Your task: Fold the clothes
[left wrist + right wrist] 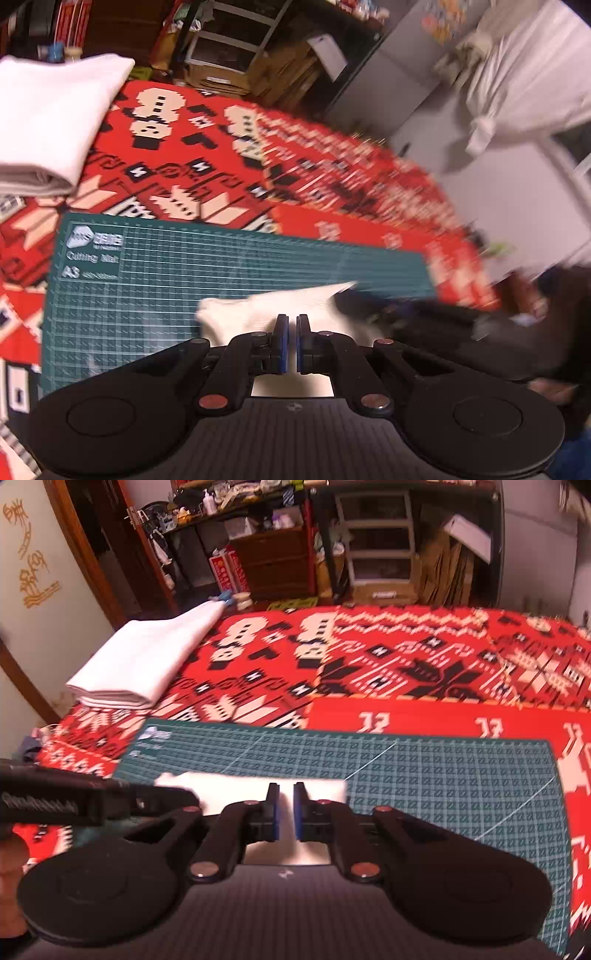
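Directly ahead of the left tool (291,319) a small white cloth (258,314) lies on the green cutting mat (184,266), close to the mat's near edge; the cloth runs under and past the blue-padded fingers (282,343), which stand a narrow slot apart with white fabric showing behind them, and I cannot tell whether they pinch it. The right tool (285,788) meets the same white cloth (236,790) from the other side of that near edge, its fingers equally close together with a slim gap, again with cloth seen between and beyond them and the grip unclear. In the right wrist view the left tool's black body reaches in from the left over the cloth's end. The cloth looks flat and pale, a low strip with one pointed corner stretching toward the mat's right side in the left wrist view; motion blur softens its outline. The mat rests on a red patterned cover (406,657) spread over the bench. At the bench's far left corner sits a stack of folded white fabric (147,661), well apart from both tools.
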Demonstrator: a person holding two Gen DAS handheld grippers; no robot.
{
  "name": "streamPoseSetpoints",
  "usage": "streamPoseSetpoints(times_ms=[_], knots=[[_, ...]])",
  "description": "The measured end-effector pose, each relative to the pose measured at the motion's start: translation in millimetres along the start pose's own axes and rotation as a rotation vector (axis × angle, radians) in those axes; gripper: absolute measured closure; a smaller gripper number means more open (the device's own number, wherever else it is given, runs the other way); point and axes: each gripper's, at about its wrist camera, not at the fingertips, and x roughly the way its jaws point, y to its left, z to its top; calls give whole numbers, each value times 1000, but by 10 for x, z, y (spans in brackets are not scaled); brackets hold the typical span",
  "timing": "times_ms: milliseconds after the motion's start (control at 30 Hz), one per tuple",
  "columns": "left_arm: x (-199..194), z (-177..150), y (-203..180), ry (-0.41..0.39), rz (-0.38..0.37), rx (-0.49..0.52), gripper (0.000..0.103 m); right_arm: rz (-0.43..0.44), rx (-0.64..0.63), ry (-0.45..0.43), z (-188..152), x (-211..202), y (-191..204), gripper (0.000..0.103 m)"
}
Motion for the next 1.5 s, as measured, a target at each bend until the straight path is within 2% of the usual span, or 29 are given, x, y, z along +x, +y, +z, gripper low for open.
streamPoseSetpoints(times_ms=[133,267,367,567,767,1033,1167,1233,1367,1500], knots=[[-84,-7,142,-2,-11,-47,100,-32,61,-3,55,-39,-173,101],[-247,-23,255,-16,-96,-115,100,47,51,-16,30,-230,-103,100],[-297,-69,229,1,-162,-129,100,119,30,8,-17,-291,55,100],[-291,-313,95,63,-123,-88,100,142,-24,74,-278,-316,380,95],[-425,-634,163,91,-142,-117,100,150,-66,113,-653,-552,586,95],[-634,-989,233,81,-159,-138,100,191,-78,155,-1005,-784,762,95],[-720,-1068,256,69,-141,-146,100,208,-92,177,-1141,-860,857,95],[-751,-1104,251,61,-111,-137,95,196,-116,164,-1149,-901,906,95],[-722,-1146,298,76,-162,-167,95,154,-112,142,-1064,-870,907,95],[-705,-1180,289,81,-166,-162,95,149,-103,142,-1045,-843,911,95]])
